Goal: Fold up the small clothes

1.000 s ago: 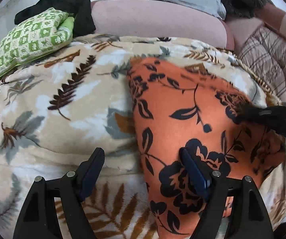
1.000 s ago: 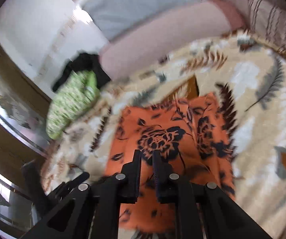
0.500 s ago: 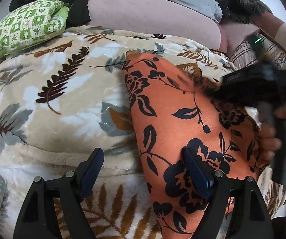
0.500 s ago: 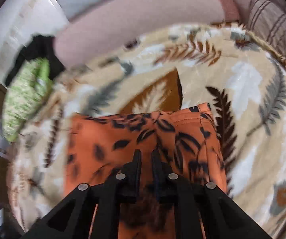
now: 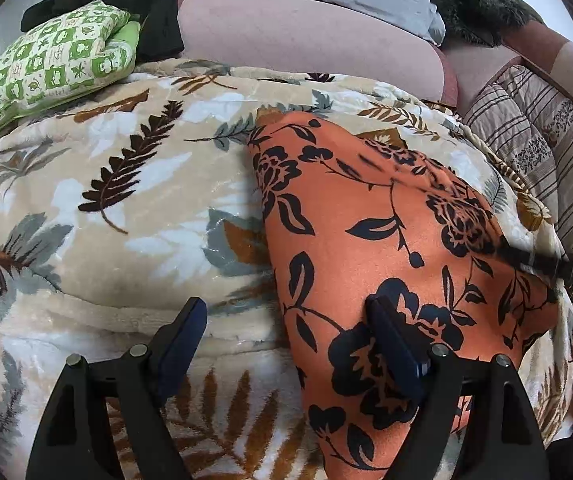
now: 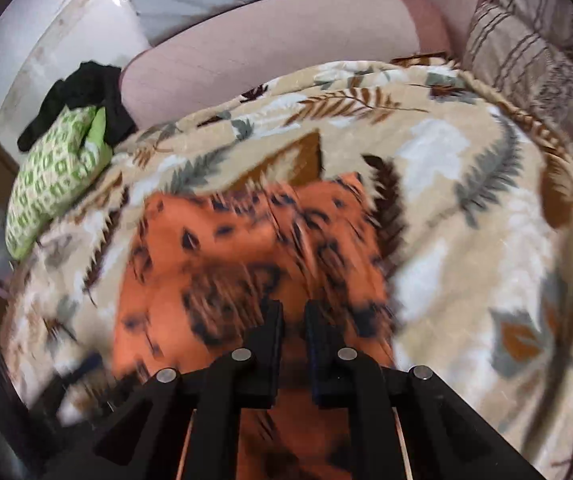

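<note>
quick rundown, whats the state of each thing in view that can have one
left gripper: open, its right finger resting on the orange garment
right gripper: jaws nearly together over the garment; whether cloth is pinched cannot be told
orange floral garment: lying flat on the blanket, looks partly folded
leaf-print blanket: spread out, rumpled
green checked pillow: lying at the blanket's far edge
black clothing: crumpled, unfolded

Leaf-print blanket (image 5: 134, 216) covers the bed; pink bolster (image 5: 306, 36) behind.
</note>
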`<state>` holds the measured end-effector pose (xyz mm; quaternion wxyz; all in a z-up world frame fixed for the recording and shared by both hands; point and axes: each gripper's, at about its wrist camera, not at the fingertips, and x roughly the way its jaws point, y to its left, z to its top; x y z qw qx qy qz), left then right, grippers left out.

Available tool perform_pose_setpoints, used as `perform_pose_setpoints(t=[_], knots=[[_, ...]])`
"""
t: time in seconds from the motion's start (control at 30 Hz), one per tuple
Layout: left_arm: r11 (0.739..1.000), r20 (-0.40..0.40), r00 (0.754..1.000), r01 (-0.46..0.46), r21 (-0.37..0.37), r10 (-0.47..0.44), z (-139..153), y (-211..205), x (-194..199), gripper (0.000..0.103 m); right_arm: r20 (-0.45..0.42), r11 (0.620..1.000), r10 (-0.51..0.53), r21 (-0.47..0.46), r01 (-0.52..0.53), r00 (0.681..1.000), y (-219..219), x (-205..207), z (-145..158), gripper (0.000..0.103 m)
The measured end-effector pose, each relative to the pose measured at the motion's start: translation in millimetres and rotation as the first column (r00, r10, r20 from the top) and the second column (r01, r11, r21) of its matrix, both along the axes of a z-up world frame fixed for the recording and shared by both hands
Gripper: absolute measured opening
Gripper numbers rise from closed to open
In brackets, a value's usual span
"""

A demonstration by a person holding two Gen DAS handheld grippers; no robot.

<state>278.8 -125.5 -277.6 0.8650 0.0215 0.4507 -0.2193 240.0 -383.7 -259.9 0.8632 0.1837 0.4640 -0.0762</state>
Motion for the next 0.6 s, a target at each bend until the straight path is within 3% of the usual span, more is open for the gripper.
perform_pose_setpoints(t=[0.07,0.2,0.4,0.5,0.6], knots=[[1.000,0.010,1.000,0.002,0.007,-0.002,-0.8,-1.0,-1.6,0.085,-0.005,1.000,0.007,-0.006,-0.007,1.000,2.0,-13.0,-19.5,0.020],[1.000,0.042,0.999,0.003,0.029,-0.004,-0.5,-2.5,-4.1,0.085,0.098,1.000,-0.014,0.026,0.011,0.995,-4.3,-31.3,-29.1,0.021],[0.999,0.047,0.999,-0.010,0.038,0.008,-0.3,-4.8,-3.7,0.085,0.116,1.000,0.004,0.004,-0.005,0.993,-1.9,-43.4,-14.6,0.021],[0.998,0.070,0.998,-0.008,0.057,0.004,0.9,-7.7,-6.2,0.085,0.086,0.999,0.037,-0.026,-0.034,0.996,0.8,-40.3,-29.7,0.023],[0.997,0.082,0.997,-0.010,0.071,0.005,2.6,-9.3,-7.5,0.085,0.091,0.999,0.024,0.030,-0.027,0.996,-8.1,-38.6,-33.2,0.024]])
